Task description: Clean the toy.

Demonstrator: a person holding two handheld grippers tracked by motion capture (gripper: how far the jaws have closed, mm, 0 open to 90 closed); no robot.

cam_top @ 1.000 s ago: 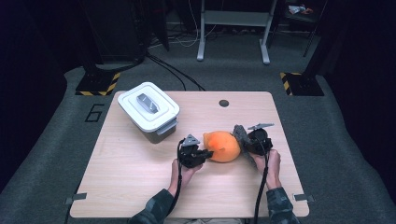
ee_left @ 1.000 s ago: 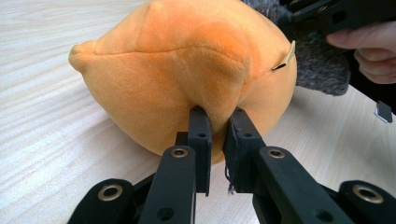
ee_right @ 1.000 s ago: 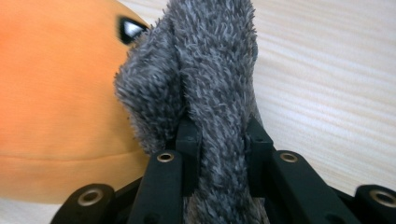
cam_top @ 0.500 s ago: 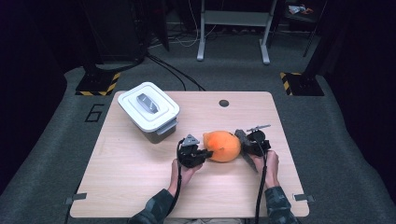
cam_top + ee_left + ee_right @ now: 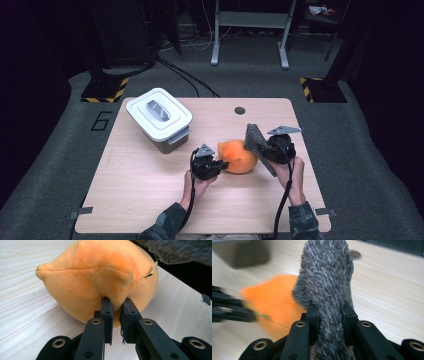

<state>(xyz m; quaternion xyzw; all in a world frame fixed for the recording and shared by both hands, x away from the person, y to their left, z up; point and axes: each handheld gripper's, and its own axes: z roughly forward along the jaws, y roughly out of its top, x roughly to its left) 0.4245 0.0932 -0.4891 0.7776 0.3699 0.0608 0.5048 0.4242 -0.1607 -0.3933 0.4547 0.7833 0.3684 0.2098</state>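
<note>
1. High view: I sit at the near edge of the light wooden table (image 5: 150,200) with tongs in each hand, and the orange plush toy (image 5: 239,156) lies on the wood between them, a little right of the middle.
2. My left tongs (image 5: 220,165) lie low at the toy's left side, their tips against the plush.
3. Left gripper view: the two black jaws of these tongs are nearly pressed together and pinch a fold of the orange plush toy (image 5: 100,277) between their tips; the toy rests on the table (image 5: 22,302), and a small tan tag sticks out of its far side.
4. My right tongs (image 5: 260,145) are above the toy's right side and pinch a grey furry piece (image 5: 254,137), which stands up from the jaws and partly covers the toy's right edge in the high view.
5. Right gripper view: the grey furry piece (image 5: 327,277) is clamped between the jaws of my right tongs (image 5: 329,310) and rises well past them; behind it the orange toy (image 5: 272,295) shows blurred, with my left tongs dark at the left edge.
6. A white lidded box (image 5: 159,117) with a grey handle on its lid stands on the table's far left part, well apart from the toy.
7. A small dark round hole (image 5: 240,110) sits in the tabletop near the far edge.
</note>
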